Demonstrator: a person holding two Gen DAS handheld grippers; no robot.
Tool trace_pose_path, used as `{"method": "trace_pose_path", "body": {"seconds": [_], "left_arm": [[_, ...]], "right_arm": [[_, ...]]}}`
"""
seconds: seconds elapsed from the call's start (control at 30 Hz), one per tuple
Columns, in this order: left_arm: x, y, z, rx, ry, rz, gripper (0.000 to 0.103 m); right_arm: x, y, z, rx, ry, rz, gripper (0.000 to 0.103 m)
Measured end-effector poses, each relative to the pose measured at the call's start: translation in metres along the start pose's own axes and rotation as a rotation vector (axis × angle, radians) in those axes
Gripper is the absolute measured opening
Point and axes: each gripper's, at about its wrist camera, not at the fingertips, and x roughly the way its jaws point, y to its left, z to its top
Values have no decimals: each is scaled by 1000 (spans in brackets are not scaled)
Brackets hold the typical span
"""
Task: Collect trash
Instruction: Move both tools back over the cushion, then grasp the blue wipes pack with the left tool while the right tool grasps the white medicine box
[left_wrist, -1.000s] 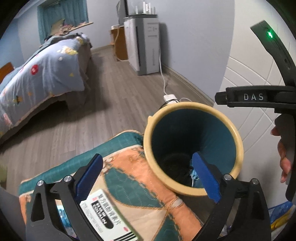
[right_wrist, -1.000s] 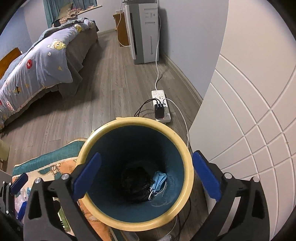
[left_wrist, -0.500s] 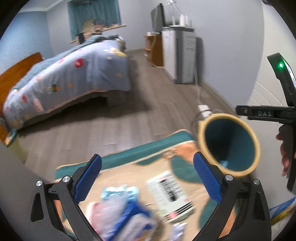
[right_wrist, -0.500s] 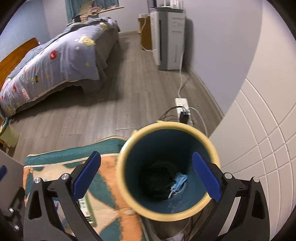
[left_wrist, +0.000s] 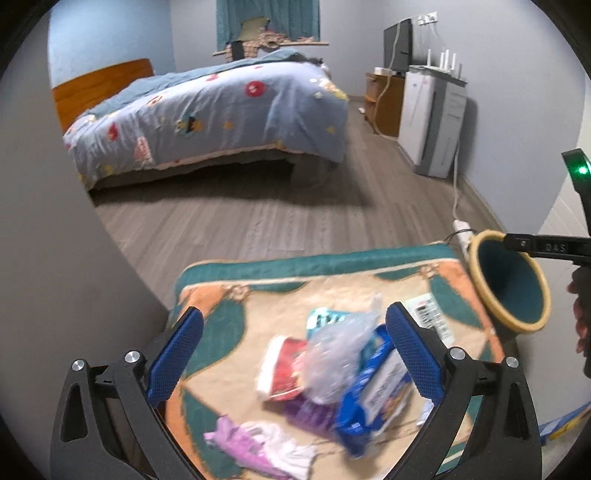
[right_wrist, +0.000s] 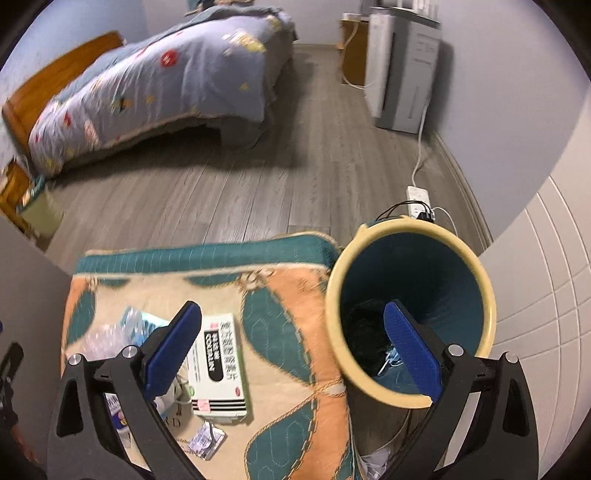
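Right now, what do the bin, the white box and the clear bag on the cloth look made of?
Bin: likely moulded plastic, matte teal inside with a smooth cream rim of even thickness.
White box: thin printed cardboard, by its flat faces, sharp edges and printed label.
Clear bag: thin plastic film, translucent and crinkled with glinting folds, though blurred.
Cloth: quilted fabric, with visible stitch lines.

A pile of trash (left_wrist: 332, 369) lies on a mat (left_wrist: 236, 306). A box (right_wrist: 218, 365) lies on the mat too, between the pile and the bin (right_wrist: 410, 314). The bin stands just right of the mat, with some trash in it. Behind the bin lies a power strip (right_wrist: 419, 199). A bed (left_wrist: 207, 118) stands far behind.
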Motion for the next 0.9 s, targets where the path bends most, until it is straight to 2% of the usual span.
{"method": "trace_pose_path", "body": {"seconds": [0.13, 0.27, 0.43, 0.57, 0.77, 0.83, 0.9], "left_arm": [[4, 17, -7, -46, 21, -15, 98], [11, 18, -17, -75, 52, -76, 98], [25, 2, -31, 1, 118, -85, 98], [31, -10, -34, 19, 142, -147, 98], [47, -33, -38, 98, 191, -176, 95], [53, -40, -41, 130, 215, -189, 92], [57, -46, -43, 164, 236, -210, 73]], "right_arm": [[9, 11, -10, 28, 39, 35, 97], [26, 27, -22, 16, 94, 47, 97], [37, 37, -34, -14, 125, 28, 97], [48, 39, -41, -26, 151, 10, 97], [67, 41, -48, 1, 199, 38, 97], [74, 44, -48, 3, 213, 39, 97], [83, 49, -48, -9, 227, 38, 97]]}}
